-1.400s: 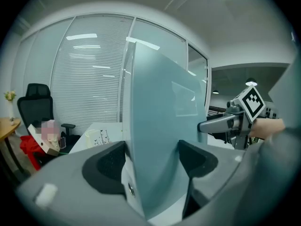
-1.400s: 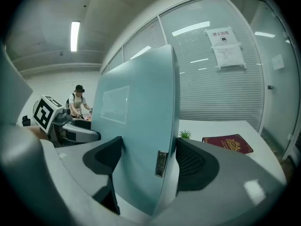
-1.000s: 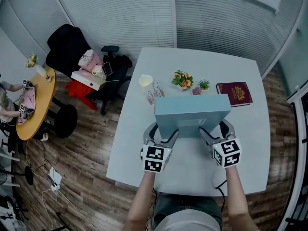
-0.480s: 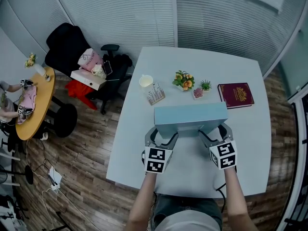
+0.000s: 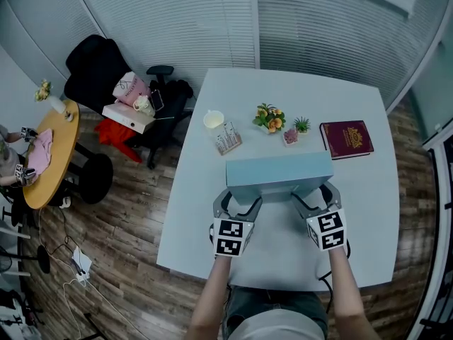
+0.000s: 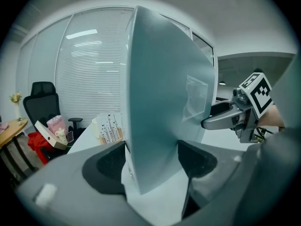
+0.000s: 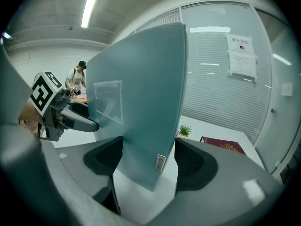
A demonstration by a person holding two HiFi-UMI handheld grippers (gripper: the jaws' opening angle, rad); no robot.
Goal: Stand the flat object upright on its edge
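One blue folder (image 5: 279,168) is held upright, clamped in the jaws of two grippers: left gripper (image 5: 238,198), right gripper (image 5: 313,194).

The right claw (image 7: 149,166) clamps a pale teal flat box (image 7: 141,88), held upright over the white surface (image 7: 207,126). At 9 o'clock the left claw (image 7: 80,120) grips its far end. A small potted plant (image 7: 185,130) and a maroon book (image 7: 221,146) sit toward 4 o'clock.

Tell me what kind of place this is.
Most likely an office or small meeting room: slatted blinds cover the partition walls, a black office chair stands on the wood floor, and a white table fills the middle.
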